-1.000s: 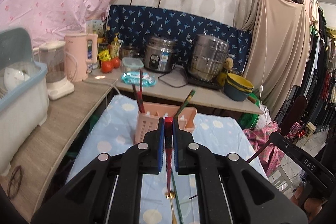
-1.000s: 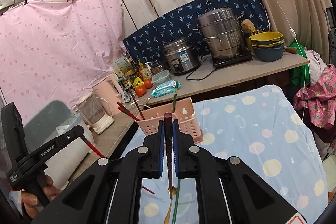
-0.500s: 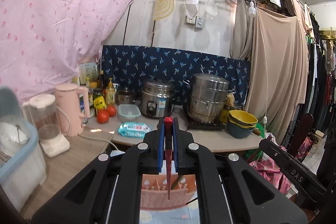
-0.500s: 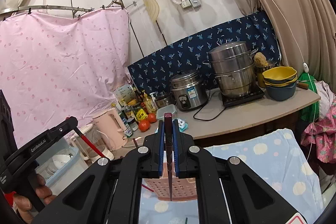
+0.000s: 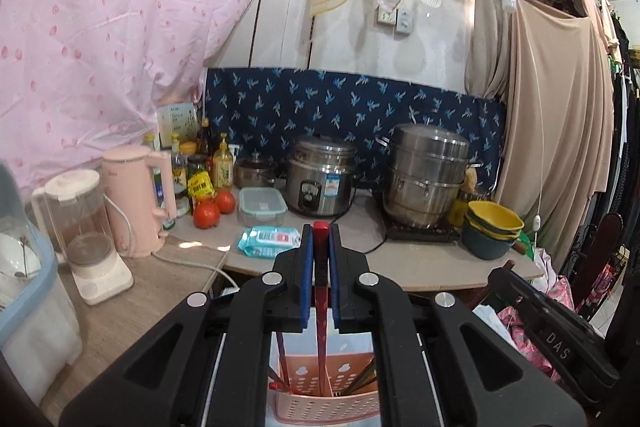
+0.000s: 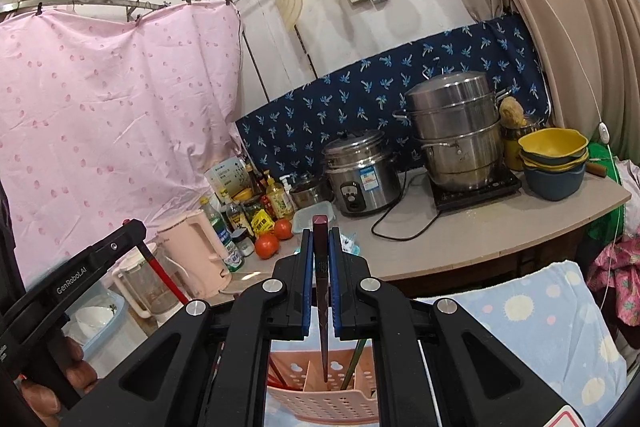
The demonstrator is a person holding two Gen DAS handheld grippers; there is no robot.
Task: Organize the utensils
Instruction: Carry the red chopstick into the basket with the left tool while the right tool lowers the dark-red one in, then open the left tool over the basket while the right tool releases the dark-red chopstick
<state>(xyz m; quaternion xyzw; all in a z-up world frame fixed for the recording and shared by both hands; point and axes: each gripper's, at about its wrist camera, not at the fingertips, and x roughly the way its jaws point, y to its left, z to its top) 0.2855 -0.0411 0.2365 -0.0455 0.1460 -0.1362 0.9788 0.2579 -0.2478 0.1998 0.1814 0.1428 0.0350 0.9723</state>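
My left gripper (image 5: 320,259) is shut on a red chopstick (image 5: 320,307) that hangs tip down over the pink perforated utensil holder (image 5: 328,407). My right gripper (image 6: 321,263) is shut on a dark maroon chopstick (image 6: 322,315), tip down above the same holder (image 6: 324,403). The holder has compartments with a few red and dark chopsticks (image 5: 282,359) standing in them. The left gripper (image 6: 92,267) with its red chopstick also shows at the left of the right wrist view. The right gripper's body (image 5: 552,331) shows at the right of the left wrist view.
The holder stands on a blue spotted cloth (image 6: 532,311). Behind is a counter (image 5: 400,259) with a rice cooker (image 5: 322,179), steel steamer pot (image 5: 428,175), stacked bowls (image 5: 494,227), wet wipes (image 5: 268,241), tomatoes (image 5: 208,213), pink kettle (image 5: 136,199), blender (image 5: 86,231) and a dish box (image 5: 24,287).
Both grippers have risen and tilted up with their chopsticks. The holder has slid from mid-frame to the bottom of both views, and the chopstick tips now hang over its compartments.
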